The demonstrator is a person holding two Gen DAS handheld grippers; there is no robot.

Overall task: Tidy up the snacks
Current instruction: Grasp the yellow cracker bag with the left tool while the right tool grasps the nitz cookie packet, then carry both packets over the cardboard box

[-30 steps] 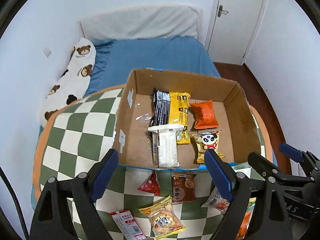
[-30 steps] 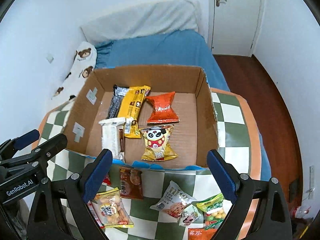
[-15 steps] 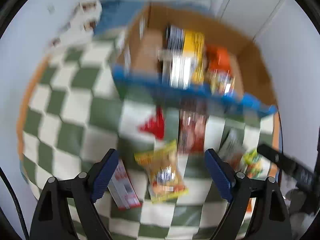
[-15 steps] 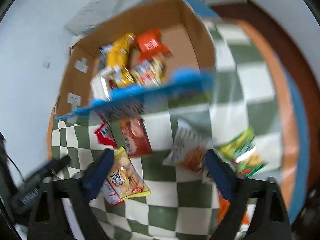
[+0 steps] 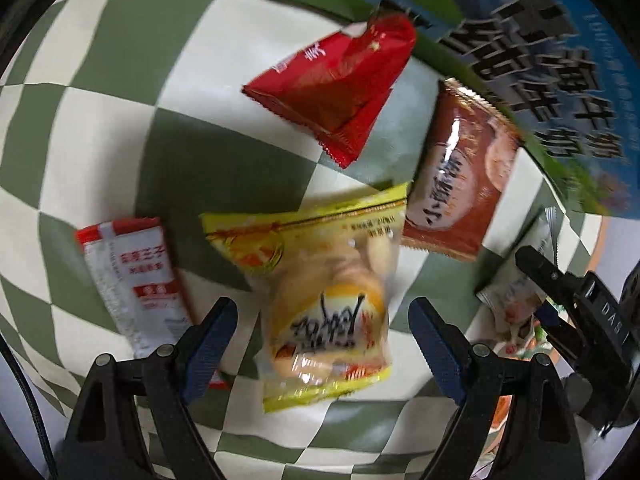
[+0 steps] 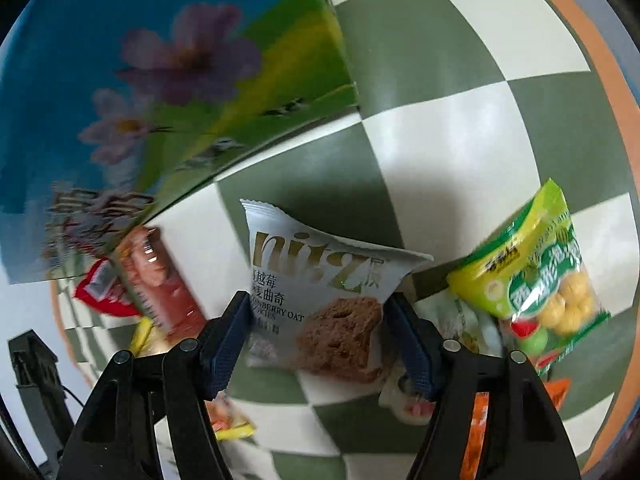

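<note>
Both grippers are dropping from above the box to table level; left gripper [image 5: 322, 344] is straddling yellow pkt [image 5: 320, 300]; right gripper [image 6: 318, 338] is closing round silver cookie pkt [image 6: 316, 288].

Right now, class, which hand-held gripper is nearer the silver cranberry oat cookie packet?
Right. The right hand-held gripper straddles the cookie packet; the left hand-held gripper straddles a yellow snack bag instead.

Desk [image 5: 100, 60] fills nearly all of both views. Its top has a check pattern, dull green & cream squares, w/ an orange band [image 6: 596, 36] along the curved rim. Beyond that band, at the upper right of the desk in the right wrist view, a grey-blue strip [image 6: 624, 12] shows; cannot tell if it is floor or sth else. Light is soft and even, and soft shadows lie on the desk squares. No wall or window is in view.
</note>
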